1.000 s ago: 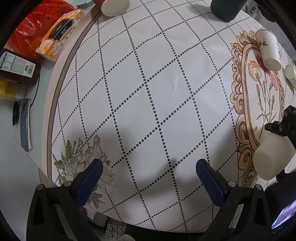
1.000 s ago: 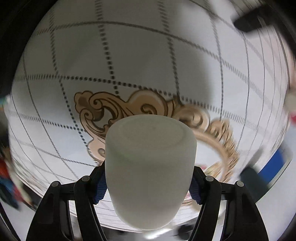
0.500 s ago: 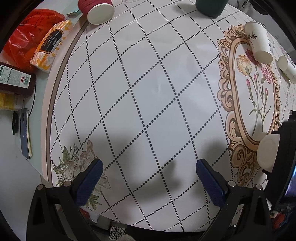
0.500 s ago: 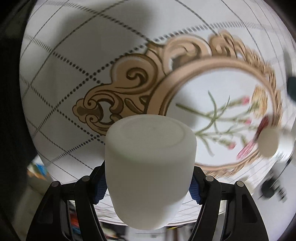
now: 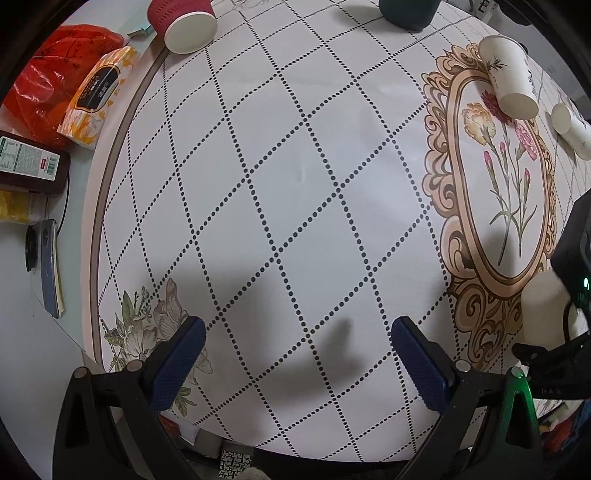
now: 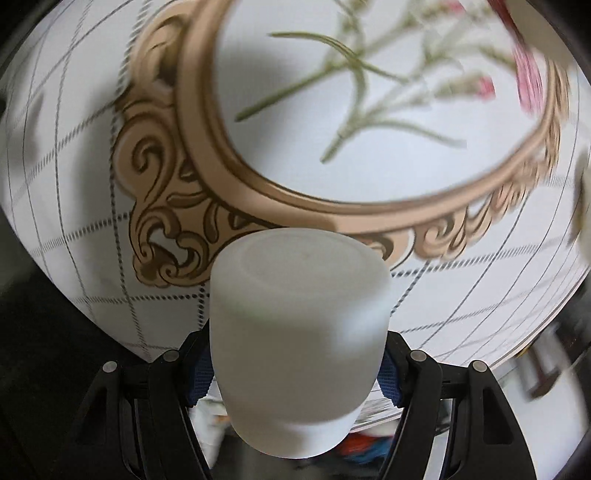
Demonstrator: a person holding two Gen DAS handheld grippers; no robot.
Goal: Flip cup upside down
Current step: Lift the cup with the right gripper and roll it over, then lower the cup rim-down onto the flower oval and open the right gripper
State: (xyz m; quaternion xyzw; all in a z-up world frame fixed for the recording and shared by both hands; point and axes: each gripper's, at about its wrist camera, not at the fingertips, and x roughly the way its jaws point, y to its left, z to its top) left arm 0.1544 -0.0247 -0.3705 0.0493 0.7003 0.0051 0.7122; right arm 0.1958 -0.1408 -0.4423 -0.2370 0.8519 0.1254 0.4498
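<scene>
A frosted white cup (image 6: 299, 332) is clamped between my right gripper's blue pads (image 6: 201, 373), its flat base pointing away from the camera, above the gold scroll border of the tablecloth. The same cup shows in the left wrist view (image 5: 545, 314) at the right edge, held by the black right gripper. My right gripper (image 6: 295, 373) is shut on it. My left gripper (image 5: 297, 365) is open and empty, hovering over the dotted diamond pattern near the table's front edge.
On the table (image 5: 295, 166): a red paper cup on its side (image 5: 183, 20), a dark green cup (image 5: 406, 13), a white printed paper cup on its side (image 5: 509, 77), another white cup (image 5: 570, 127). Left of the table lie a tissue pack (image 5: 96, 96), red bag (image 5: 48, 74) and bottle (image 5: 29, 164).
My right gripper has turned and moved with the white cup; the tablecloth's oval frame has swung across its view. The left gripper has shifted slightly and stays open.
</scene>
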